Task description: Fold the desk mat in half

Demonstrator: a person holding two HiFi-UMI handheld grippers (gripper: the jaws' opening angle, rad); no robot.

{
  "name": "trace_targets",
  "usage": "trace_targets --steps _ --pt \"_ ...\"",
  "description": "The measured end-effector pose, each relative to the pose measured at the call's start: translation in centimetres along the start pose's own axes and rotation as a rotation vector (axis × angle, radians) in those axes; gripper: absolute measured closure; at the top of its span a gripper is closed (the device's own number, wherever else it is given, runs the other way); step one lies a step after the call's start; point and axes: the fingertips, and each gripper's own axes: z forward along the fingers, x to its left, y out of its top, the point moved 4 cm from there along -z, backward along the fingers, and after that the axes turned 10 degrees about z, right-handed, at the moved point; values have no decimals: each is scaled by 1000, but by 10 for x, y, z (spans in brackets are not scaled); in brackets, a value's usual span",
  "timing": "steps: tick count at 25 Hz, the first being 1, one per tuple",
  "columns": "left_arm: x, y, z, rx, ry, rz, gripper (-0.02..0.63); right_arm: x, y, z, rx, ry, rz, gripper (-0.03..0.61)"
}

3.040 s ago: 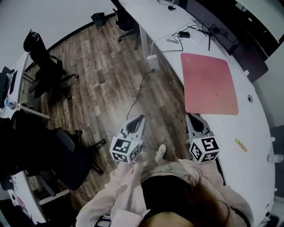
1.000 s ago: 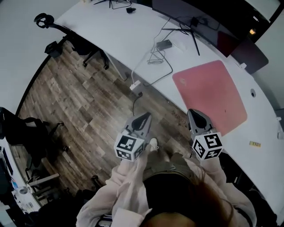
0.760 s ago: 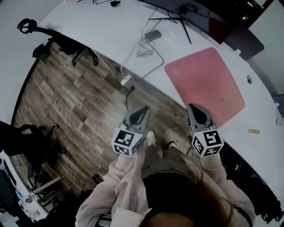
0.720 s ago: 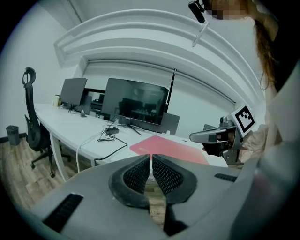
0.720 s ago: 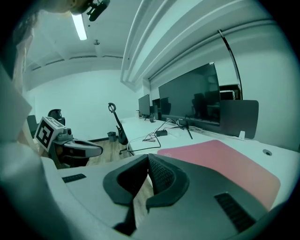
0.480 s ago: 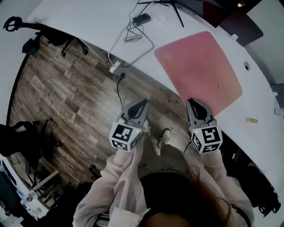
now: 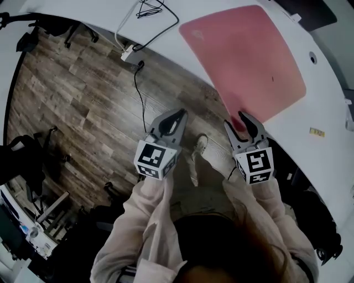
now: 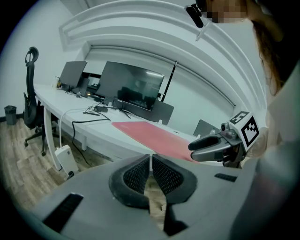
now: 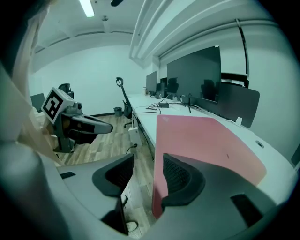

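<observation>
The pink desk mat (image 7: 243, 61) lies flat on the white desk (image 7: 326, 99), and it also shows in the left gripper view (image 8: 150, 136) and the right gripper view (image 9: 201, 140). My right gripper (image 7: 237, 121) hovers at the mat's near corner. Its jaws have just been opening and stand open. The mat's edge shows in the gap (image 9: 147, 176), and the pads do not press on it. My left gripper (image 7: 176, 117) is over the wooden floor, left of the desk edge and apart from the mat. Its pads meet (image 8: 151, 161) with nothing between them.
Black cables (image 7: 152, 8) and a white power strip (image 7: 127, 53) hang off the desk's far left part. Monitors (image 8: 133, 89) stand along the desk's back. An office chair (image 7: 22, 160) is on the floor at left. A yellow sticker (image 7: 316, 131) lies right of the mat.
Both grippers have come down and forward to the desk's near edge. The right one now sits at the mat's corner and has gone from shut to open. The left stays shut.
</observation>
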Motion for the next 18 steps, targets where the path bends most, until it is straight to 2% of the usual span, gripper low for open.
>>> trace_targets --steps 6,10,15,18 --pt "-18 -36 2 33 53 -46 571 -2 -37 3 80 17 -114 288" --pt "-29 -58 1 43 92 -84 571 -13 -59 3 115 -24 -267 256" --pt "-42 -84 -2 52 124 -124 572 -20 -80 6 141 -91 -536 253" --pt "-47 -93 -5 51 144 -147 572 -22 -92 11 172 -83 -617 252"
